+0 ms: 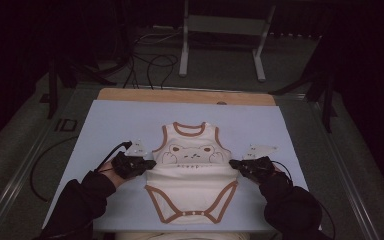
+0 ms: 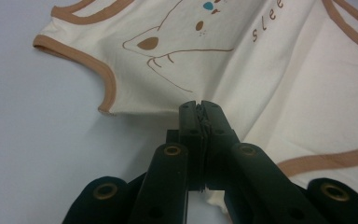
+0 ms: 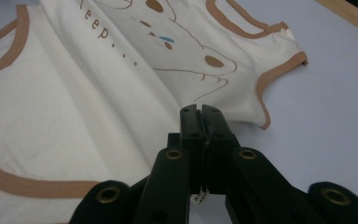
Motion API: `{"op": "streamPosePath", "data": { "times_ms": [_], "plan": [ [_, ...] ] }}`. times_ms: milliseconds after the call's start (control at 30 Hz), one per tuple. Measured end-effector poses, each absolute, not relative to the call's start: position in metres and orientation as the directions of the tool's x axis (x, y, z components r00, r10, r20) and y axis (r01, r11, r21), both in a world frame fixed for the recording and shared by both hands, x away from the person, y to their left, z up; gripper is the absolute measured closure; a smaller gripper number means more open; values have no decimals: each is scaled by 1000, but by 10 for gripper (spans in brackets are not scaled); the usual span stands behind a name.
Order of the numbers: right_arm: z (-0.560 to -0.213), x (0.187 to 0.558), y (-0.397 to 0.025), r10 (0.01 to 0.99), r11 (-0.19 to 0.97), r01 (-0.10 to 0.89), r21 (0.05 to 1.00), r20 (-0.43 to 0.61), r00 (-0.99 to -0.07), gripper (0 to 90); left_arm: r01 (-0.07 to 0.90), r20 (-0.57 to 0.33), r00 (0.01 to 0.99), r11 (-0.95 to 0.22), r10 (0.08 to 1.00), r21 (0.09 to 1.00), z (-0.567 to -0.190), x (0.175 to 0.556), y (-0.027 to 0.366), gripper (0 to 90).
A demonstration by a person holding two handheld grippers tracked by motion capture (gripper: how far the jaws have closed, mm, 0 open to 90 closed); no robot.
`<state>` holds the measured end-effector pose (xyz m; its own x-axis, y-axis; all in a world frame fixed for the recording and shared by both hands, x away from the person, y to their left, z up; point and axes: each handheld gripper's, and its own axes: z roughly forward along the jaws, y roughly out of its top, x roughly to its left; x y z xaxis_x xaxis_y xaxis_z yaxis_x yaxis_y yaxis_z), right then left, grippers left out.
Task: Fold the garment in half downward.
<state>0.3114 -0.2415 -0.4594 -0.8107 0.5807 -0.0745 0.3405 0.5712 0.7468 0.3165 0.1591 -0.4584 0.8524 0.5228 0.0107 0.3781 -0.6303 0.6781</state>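
A cream sleeveless baby bodysuit (image 1: pixel 192 180) with brown trim and a bear print lies flat on the light blue board (image 1: pixel 110 125), neck opening away from me. My left gripper (image 1: pixel 149 163) is shut on the bodysuit's left side edge just below the armhole; in the left gripper view the bodysuit (image 2: pixel 279 88) is pinched between the closed jaws of the left gripper (image 2: pixel 200 108). My right gripper (image 1: pixel 233 163) is shut on the opposite side edge. In the right gripper view the right gripper (image 3: pixel 200 112) clamps the bodysuit (image 3: pixel 74 107), and a small white label hangs under the jaws.
The blue board rests on a wooden tabletop (image 1: pixel 185 95) whose far edge shows. Beyond it, on the floor, lie black cables (image 1: pixel 150 65) and the legs of a grey metal stand (image 1: pixel 220 30). A black cable (image 1: pixel 55 155) trails off the board's left side.
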Motion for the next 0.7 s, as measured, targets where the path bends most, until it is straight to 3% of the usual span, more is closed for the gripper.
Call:
{"op": "streamPosePath", "data": {
  "times_ms": [700],
  "plan": [
    [-453,276,-243,536,581,304,755,-75,-841,890,341,14,882,-657,472,672,-455,273,161,888]
  ]
}}
